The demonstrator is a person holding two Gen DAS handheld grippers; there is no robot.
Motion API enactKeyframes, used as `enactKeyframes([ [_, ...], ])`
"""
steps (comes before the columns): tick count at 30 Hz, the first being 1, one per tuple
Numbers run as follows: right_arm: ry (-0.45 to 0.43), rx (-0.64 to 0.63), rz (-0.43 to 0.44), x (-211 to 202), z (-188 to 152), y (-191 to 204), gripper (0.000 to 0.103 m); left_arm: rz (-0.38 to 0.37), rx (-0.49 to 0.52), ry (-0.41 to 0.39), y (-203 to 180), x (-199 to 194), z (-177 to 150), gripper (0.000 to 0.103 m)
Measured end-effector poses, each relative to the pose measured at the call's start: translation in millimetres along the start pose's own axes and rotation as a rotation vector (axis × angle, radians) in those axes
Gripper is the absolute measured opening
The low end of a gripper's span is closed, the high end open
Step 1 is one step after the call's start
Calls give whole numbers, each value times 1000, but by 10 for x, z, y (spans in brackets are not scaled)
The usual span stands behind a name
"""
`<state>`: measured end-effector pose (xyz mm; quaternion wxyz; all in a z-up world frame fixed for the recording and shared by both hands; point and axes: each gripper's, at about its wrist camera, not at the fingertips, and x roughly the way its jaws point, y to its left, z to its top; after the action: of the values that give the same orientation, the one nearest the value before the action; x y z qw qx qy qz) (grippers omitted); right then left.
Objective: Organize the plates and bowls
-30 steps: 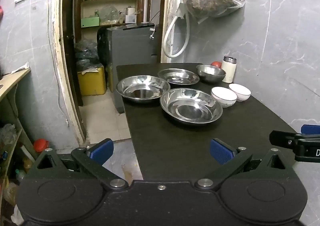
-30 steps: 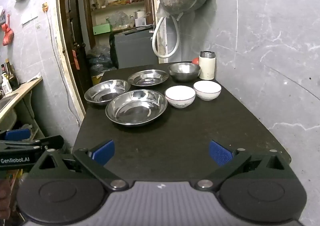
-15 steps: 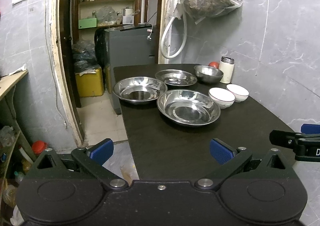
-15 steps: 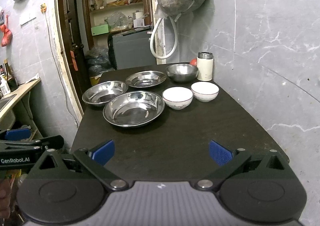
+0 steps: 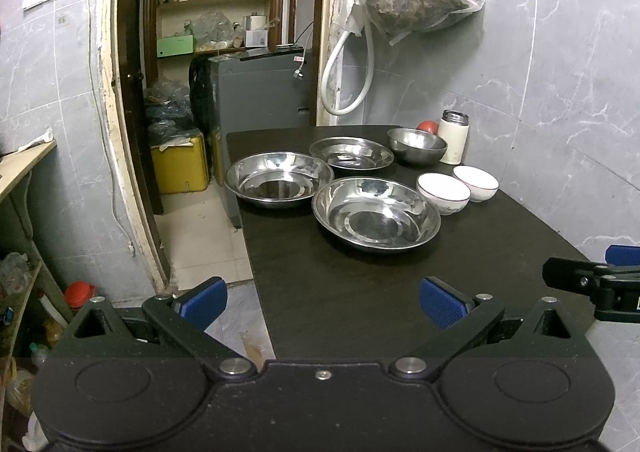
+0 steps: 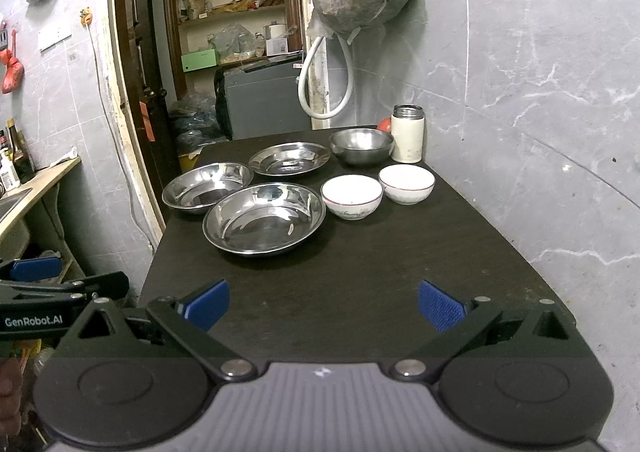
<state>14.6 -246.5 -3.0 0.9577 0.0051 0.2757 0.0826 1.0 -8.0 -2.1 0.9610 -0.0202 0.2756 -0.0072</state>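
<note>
Three shiny steel plates (image 6: 264,217), a steel bowl (image 6: 362,145) and two white bowls (image 6: 352,195), apparently red-rimmed, sat on the dark tabletop (image 6: 360,272); both grippers (image 5: 320,300) (image 6: 322,306) hovered empty, jaws released.

**Two Views From the Near End**

The worktop (image 5: 360,292) is looked at from its near left corner by the left view. It is seen from nearer the middle by the right view. Both are pointed at the far wall, and the same dishes are shared.
</note>
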Motion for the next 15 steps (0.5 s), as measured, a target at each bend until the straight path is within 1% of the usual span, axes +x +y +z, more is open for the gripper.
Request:
enactKeyframes([
  [15,-1,11,4,29,13,-120,103,2,21,7,-91,60,15,102],
])
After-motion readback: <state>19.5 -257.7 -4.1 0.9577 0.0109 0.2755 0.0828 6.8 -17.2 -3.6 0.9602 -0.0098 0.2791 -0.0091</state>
